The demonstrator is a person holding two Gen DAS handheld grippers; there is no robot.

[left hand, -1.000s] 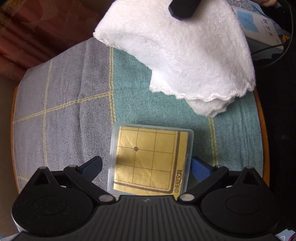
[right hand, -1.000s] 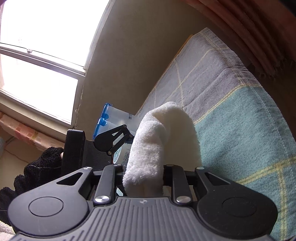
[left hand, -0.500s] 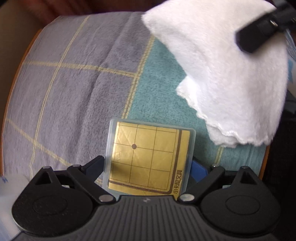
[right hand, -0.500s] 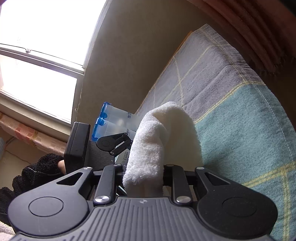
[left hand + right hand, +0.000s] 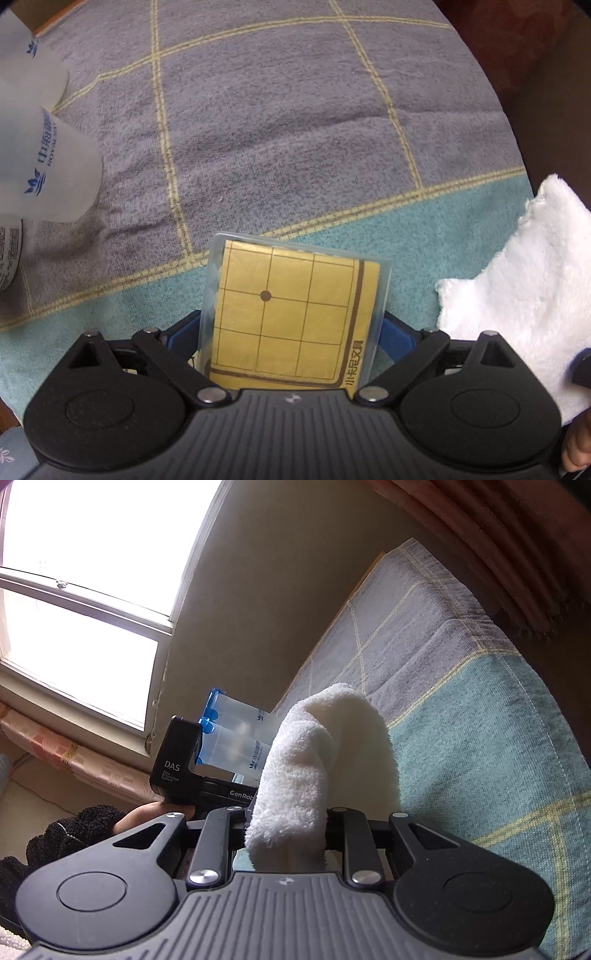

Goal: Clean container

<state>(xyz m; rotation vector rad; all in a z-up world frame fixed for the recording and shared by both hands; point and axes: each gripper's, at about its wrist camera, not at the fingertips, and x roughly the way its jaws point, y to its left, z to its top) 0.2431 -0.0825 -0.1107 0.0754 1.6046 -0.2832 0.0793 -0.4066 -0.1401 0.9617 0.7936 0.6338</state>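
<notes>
Rolling my left claw (image 5: 293, 332) has swung the cloth (image 5: 517, 288) rightward; jaws closed onto the box (image 5: 295, 317), held above the table. Right claw (image 5: 286, 834) pinches cloth, ready to wipe.

Worktop (image 5: 369, 122): rounded, orange-brown rim, covered by a terry cloth (image 5: 498, 738) in grey and teal with thin yellow grid lines.
Wall (image 5: 266, 590): plain beige.
Window (image 5: 85, 576): white-framed, overexposed with daylight.
Sill covering (image 5: 74, 755): pink floral.
Curtain (image 5: 498, 535): reddish-brown, pleated, at upper right.
</notes>
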